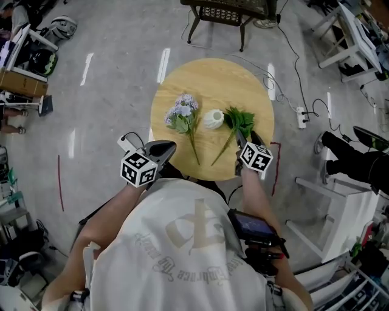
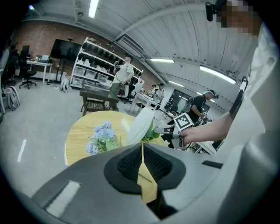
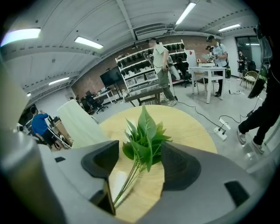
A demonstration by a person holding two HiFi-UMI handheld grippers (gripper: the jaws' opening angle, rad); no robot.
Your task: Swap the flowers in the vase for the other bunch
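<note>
A white vase stands in the middle of the round wooden table. A blue-purple flower bunch lies to its left, stem toward me. On the vase's right lies a green leafy bunch. My right gripper is open, its jaws on either side of that bunch's stem without pressing it. In the right gripper view the leaves rise between the wide jaws of the gripper, with the vase at the left. My left gripper is shut and empty at the table's near left edge, pointing toward the flowers.
A dark metal chair stands beyond the table. A power strip and cables lie on the floor at the right. A person's legs and white tables are at the right. Shelving and people fill the background.
</note>
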